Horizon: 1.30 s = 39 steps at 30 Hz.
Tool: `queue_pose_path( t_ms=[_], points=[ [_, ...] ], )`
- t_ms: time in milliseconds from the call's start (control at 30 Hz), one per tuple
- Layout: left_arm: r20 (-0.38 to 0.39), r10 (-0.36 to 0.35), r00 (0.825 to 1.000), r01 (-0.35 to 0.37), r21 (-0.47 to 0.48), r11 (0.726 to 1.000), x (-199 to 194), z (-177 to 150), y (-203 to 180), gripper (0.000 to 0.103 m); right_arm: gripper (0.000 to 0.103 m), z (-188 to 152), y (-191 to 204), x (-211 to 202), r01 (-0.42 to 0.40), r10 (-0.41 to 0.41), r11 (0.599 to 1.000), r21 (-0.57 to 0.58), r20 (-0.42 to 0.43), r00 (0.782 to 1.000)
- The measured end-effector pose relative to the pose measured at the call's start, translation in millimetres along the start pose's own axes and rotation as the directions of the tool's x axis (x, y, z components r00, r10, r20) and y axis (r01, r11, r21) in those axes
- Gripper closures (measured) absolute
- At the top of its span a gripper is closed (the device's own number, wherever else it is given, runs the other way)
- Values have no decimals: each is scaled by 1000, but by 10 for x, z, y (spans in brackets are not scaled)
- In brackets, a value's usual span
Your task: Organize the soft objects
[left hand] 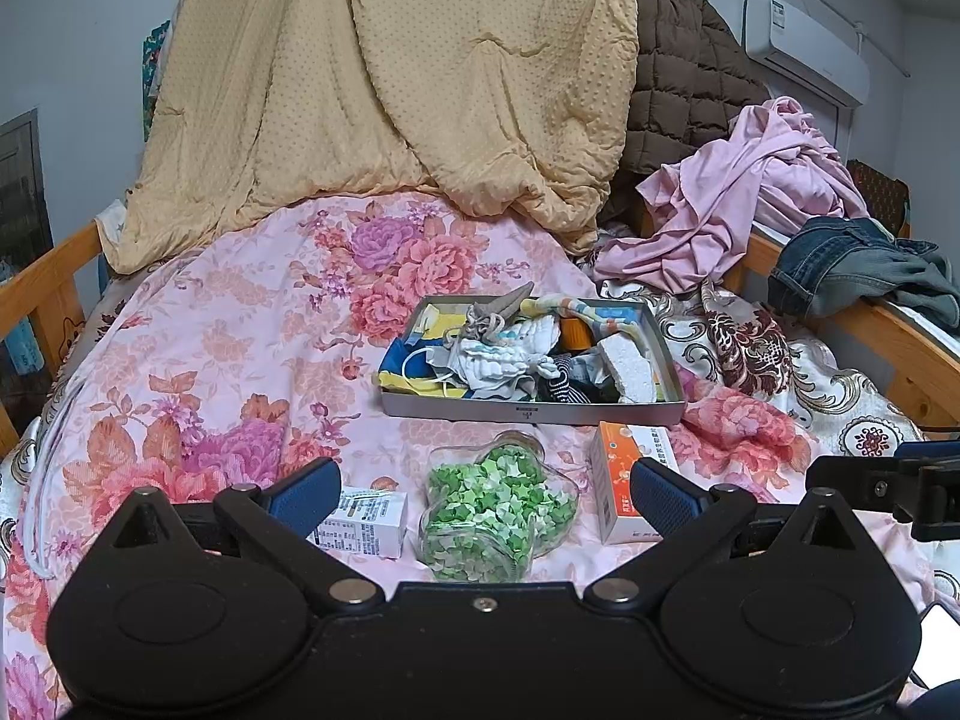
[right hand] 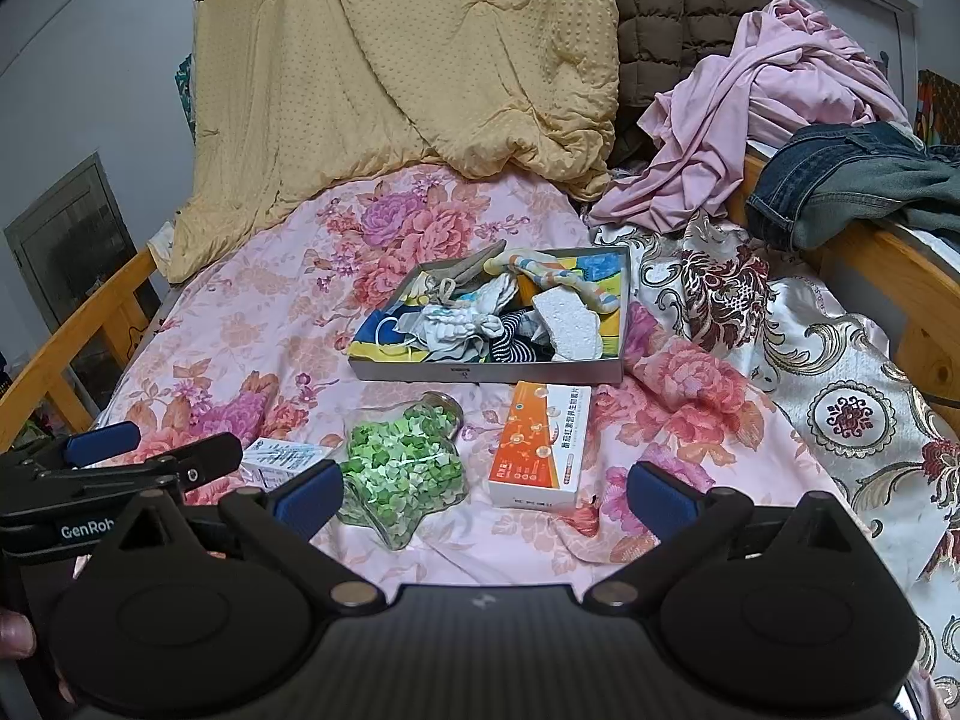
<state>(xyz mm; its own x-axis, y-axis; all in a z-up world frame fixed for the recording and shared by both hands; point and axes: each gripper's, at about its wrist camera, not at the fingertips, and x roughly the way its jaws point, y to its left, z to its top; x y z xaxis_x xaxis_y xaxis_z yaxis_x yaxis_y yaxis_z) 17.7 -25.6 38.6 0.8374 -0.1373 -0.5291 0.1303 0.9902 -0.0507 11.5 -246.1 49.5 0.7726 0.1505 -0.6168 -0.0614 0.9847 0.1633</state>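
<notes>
Before your jaws lies one bed with a pink floral sheet (left hand: 240, 348), and on it, far ahead, one heaped yellow quilt (left hand: 384, 90). Ahead and to the right of the jaws you have one brown quilted jacket (left hand: 678, 78), one pile of pink clothing (left hand: 750, 192) and one pair of jeans (left hand: 852, 270) hanging over the wooden bed rail (left hand: 888, 330).

Straight ahead of both jaws stands one grey metal tray (right hand: 498, 371). It holds the soft objects in a mixed heap: small socks (right hand: 462, 324), one white foam block (right hand: 567, 318), one striped cloth (right hand: 510, 354); the exact number of socks you cannot count. The tray walls are low, and the sheet to the left of it is free.

Between the tray and the jaws lie three hard things: one orange and white box (right hand: 540, 444), one star-shaped clear jar of green paper stars (right hand: 402, 468) and one small white carton (left hand: 366, 519). In the left wrist view the jar sits directly between the fingers.

Your left gripper (left hand: 480, 489) has its jaws spread wide and grasps nothing. Your right gripper (right hand: 483, 492) is equally wide apart, with nothing in its hold, and the two grippers are close side by side.
</notes>
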Motion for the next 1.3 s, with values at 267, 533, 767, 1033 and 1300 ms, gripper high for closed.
queue_pose_path(
  t_ms=[267,533,767,1033,1300],
  points=[
    [1,-1,1000,1,0,1000,-2,-2,-1,1,0,-1,-5,0,0,0,1000,0,0,1000],
    [2,-1,1000,1,0,1000,-7,2,-5,1,0,-2,-16,2,0,0,1000,-1,-1,1000],
    [2,0,1000,0,0,1000,-7,-5,-4,1,0,-12,-1,10,2,-2,1000,4,-3,1000],
    [-3,3,1000,-3,0,1000,-9,13,-14,1,0,-26,-4,15,3,-3,1000,9,-3,1000],
    [63,10,998,-9,-12,1000,-97,34,-77,1,0,-50,-29,21,6,-6,1000,20,-6,1000]
  ],
)
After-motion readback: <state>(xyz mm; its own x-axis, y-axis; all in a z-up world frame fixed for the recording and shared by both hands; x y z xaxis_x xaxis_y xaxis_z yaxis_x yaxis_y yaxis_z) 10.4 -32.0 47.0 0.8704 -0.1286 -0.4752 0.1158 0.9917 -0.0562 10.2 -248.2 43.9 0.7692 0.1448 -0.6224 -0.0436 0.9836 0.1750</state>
